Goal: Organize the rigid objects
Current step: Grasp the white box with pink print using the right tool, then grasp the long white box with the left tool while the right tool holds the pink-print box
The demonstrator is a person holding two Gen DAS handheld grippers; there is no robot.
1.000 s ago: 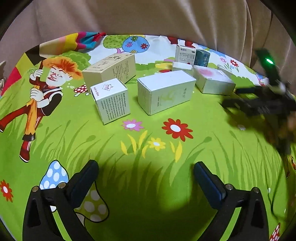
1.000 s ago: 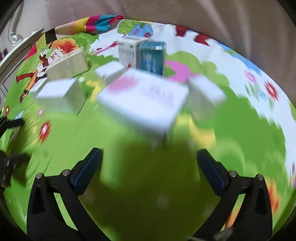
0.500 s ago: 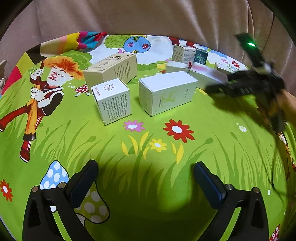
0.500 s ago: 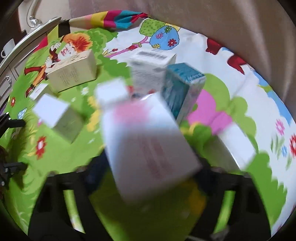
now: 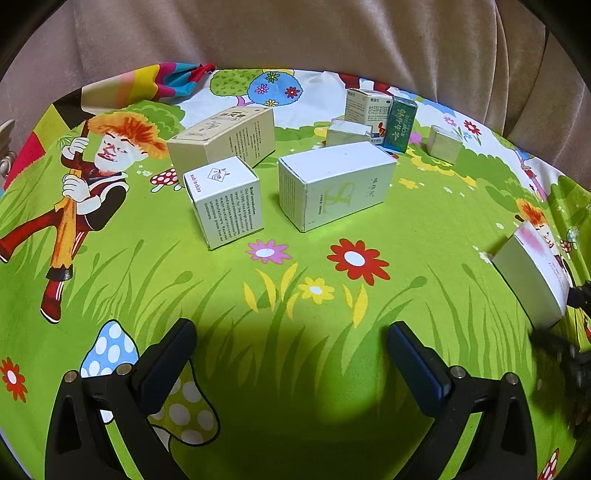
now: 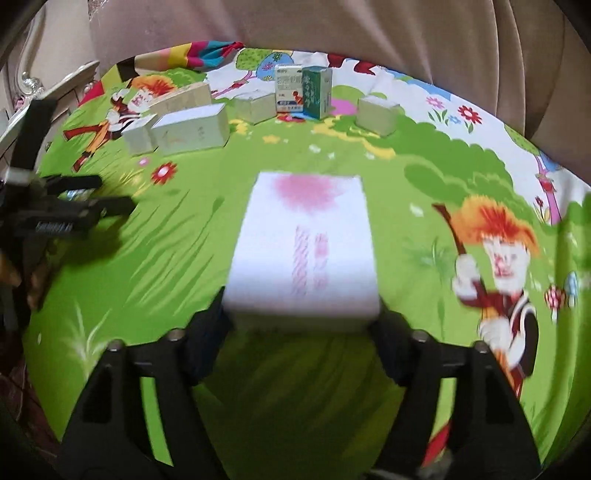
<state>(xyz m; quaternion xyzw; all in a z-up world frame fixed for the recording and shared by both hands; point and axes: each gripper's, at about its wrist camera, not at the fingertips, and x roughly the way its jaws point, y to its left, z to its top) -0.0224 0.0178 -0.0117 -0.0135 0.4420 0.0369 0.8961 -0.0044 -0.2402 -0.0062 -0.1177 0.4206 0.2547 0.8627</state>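
Observation:
My right gripper (image 6: 301, 314) has a white box with pink print (image 6: 303, 243) between its pads, which press on the box's two sides while the jaws are opening. In the left wrist view that box (image 5: 532, 273) hangs tilted at the far right, above the cloth. My left gripper (image 5: 290, 339) stands open over the green cartoon cloth (image 5: 295, 288) with nothing between its fingers. It also shows in the right wrist view, where the left gripper (image 6: 74, 210) is at the left edge. The boxes lie beyond it.
Ahead lie a large white box (image 5: 332, 184), a small white box (image 5: 225, 201) and a beige box (image 5: 225, 138). Behind stand a white carton (image 5: 369, 110), a green carton (image 5: 399, 123) and two small boxes (image 5: 349, 133) (image 5: 443, 144). Beige fabric (image 5: 295, 33) backs the cloth.
My right gripper closed on the pink-printed box among the far boxes and carried it back and to the right, away from the group. The left gripper has stayed put.

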